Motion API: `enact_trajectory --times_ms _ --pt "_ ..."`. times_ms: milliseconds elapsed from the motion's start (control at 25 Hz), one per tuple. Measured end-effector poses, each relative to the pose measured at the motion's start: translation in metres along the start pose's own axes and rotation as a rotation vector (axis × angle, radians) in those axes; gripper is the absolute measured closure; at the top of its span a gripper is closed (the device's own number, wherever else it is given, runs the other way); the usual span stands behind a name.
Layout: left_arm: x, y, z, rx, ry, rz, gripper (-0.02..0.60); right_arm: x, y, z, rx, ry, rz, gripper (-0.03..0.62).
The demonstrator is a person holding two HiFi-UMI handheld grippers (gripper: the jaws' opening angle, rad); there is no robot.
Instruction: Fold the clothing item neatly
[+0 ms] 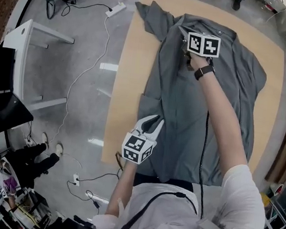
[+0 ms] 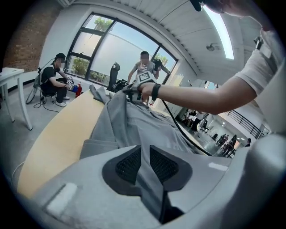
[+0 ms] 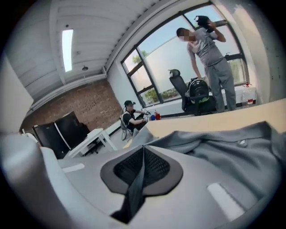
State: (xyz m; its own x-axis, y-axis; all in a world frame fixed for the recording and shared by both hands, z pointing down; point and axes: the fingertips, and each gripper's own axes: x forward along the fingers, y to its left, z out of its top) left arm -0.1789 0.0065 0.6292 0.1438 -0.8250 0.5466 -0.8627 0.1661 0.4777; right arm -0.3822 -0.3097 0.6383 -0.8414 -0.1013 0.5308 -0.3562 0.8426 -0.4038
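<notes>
Jaws of the left gripper (image 2: 144, 154) are clamped on a raised pleat of the grey shirt (image 1: 183, 115); the cloth runs up between the black pads. Those of the right gripper (image 3: 143, 163) are pressed together on a thin ply of the same fabric. The shirt lies spread on the wooden worktop (image 1: 131, 75), collar end away from the person. The left gripper has it near its near left edge, and the right gripper has it far up by the collar. One sleeve (image 1: 152, 17) trails off toward the worktop's far left corner.

With both holds along the shirt's left side, the step in hand looks like a lengthwise fold of that side toward the middle. To do it well, the person would best raise both grippers together and no higher than needed. The cloth between them should stay lightly taut, so that it forms one straight line rather than a sag. Both should travel across at the same pace, so the new crease runs parallel to the shirt's length. The loose sleeve is likely to drag and bunch, and will need laying flat afterwards. Letting go should wait until the folded panel rests fully on the body of the shirt.
</notes>
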Motion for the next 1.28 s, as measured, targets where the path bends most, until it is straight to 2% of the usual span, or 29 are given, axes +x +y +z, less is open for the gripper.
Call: enact_trajectory --times_ms 120,240,360,400,440,480,520,720,880,920,1000,1160,1280 --pt "0.000 -0.006 0.014 0.016 -0.017 -0.035 0.515 -0.052 -0.047 0.017 0.006 -0.055 -0.085 0.582" --pt "0.006 -0.017 0.019 0.028 -0.019 -0.063 0.515 -0.076 -0.096 0.003 -0.005 -0.022 -0.182 0.582" --pt "0.014 -0.028 0.013 0.040 0.007 -0.084 0.515 -0.067 -0.132 -0.024 -0.004 0.038 -0.231 0.580" --pt "0.016 -0.030 0.010 0.045 0.021 -0.088 0.515 -0.061 -0.140 -0.032 0.000 0.052 -0.242 0.558" --pt "0.018 -0.033 0.005 0.051 0.036 -0.092 0.515 -0.059 -0.145 -0.038 0.004 0.057 -0.251 0.484" --pt "0.019 -0.035 0.001 0.057 0.050 -0.095 0.515 -0.061 -0.147 -0.040 0.008 0.048 -0.256 0.444" --pt "0.019 -0.038 -0.003 0.063 0.062 -0.099 0.515 -0.068 -0.146 -0.039 0.010 0.023 -0.255 0.444" --pt "0.006 -0.047 -0.007 0.092 0.080 -0.104 0.515 -0.160 -0.099 -0.055 0.017 -0.149 -0.207 0.456" --pt "0.001 -0.067 0.007 0.152 0.054 -0.142 0.517 -0.269 -0.053 -0.096 0.050 -0.229 -0.235 0.461" --pt "-0.003 -0.073 0.008 0.162 0.050 -0.148 0.524 -0.296 -0.039 -0.110 0.058 -0.238 -0.247 0.468" --pt "-0.011 -0.084 0.006 0.178 0.052 -0.162 0.581 -0.345 -0.007 -0.137 0.067 -0.247 -0.272 0.481" --pt "-0.019 -0.115 -0.015 0.245 0.111 -0.280 0.581 -0.434 0.053 -0.203 0.131 -0.285 -0.367 0.527" --pt "-0.021 -0.145 -0.042 0.323 0.165 -0.356 0.581 -0.479 0.090 -0.270 0.200 -0.276 -0.396 0.556"
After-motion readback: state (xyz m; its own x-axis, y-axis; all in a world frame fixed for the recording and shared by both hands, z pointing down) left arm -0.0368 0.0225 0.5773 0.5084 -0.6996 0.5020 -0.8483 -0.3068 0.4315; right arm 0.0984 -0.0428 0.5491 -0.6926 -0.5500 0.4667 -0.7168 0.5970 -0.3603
